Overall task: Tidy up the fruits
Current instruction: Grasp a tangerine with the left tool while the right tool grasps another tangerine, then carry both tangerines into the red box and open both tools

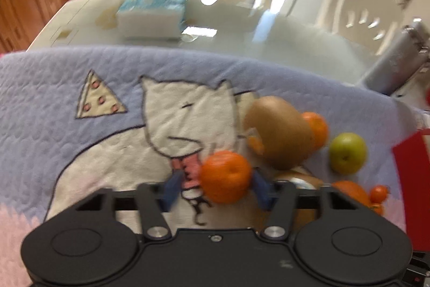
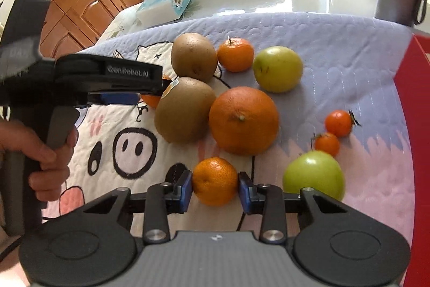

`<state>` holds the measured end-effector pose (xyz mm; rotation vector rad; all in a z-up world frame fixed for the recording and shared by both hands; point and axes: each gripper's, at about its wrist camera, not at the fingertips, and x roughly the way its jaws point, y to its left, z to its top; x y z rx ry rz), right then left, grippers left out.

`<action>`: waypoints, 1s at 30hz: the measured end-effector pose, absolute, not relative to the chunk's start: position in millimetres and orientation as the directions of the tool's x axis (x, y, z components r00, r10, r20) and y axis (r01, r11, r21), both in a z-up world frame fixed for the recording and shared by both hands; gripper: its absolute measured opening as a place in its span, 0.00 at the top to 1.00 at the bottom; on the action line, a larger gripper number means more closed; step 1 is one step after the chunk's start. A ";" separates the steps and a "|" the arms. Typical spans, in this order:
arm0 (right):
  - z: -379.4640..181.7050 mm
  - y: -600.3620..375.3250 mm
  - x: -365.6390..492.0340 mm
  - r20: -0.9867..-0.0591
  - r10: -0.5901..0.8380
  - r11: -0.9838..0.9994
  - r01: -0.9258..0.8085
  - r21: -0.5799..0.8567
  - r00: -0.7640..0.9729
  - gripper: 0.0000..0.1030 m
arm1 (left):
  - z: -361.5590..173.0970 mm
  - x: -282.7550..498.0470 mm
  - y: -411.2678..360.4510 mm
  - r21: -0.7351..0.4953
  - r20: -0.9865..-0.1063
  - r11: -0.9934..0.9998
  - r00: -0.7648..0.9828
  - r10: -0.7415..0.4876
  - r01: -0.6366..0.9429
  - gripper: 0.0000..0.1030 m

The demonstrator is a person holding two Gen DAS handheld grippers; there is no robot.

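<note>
Both grippers clamp small mandarins: right gripper [image 2: 215, 186] on one mandarin [image 2: 215, 180], left gripper [image 1: 217, 186] on another tangerine [image 1: 225, 176], near the kiwis [image 2: 185, 112].

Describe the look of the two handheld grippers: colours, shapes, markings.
Both share one build: a matte black body with two round discs, black linkage bars with silver pivot bolts, and blue pads on the fingers. The right gripper has a grey textured centre panel with a small logo. The left gripper, seen side-on from the right wrist view, reads "GenRobot.AI" in white, with a grey pistol grip in a bare hand.
</note>
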<state>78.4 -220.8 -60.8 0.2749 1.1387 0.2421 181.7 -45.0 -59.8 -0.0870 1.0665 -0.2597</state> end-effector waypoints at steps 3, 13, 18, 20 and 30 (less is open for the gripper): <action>-60.3 -223.6 73.4 -0.849 0.347 0.931 -0.041 0.361 0.399 0.63 | -58.5 175.5 -42.8 -0.205 -0.840 0.966 0.478 -0.256 0.157 0.54; -50.0 -233.0 59.1 -0.828 0.364 0.919 -0.019 0.394 0.426 0.63 | -54.0 152.3 -31.3 -0.214 -0.828 0.970 0.506 -0.241 0.112 0.55; -53.1 -236.9 53.4 -0.837 0.372 0.912 0.012 0.411 0.402 0.63 | -51.6 136.1 -25.4 -0.230 -0.820 0.969 0.518 -0.243 0.091 0.55; -53.3 -241.2 49.2 -0.831 0.380 0.903 0.032 0.428 0.406 0.63 | -52.5 127.3 -23.7 -0.232 -0.828 0.970 0.507 -0.239 0.078 0.55; -24.4 -275.8 36.7 -0.757 0.405 0.856 0.077 0.511 0.512 0.63 | -28.4 109.2 -29.8 -0.246 -0.806 0.966 0.536 -0.252 0.084 0.55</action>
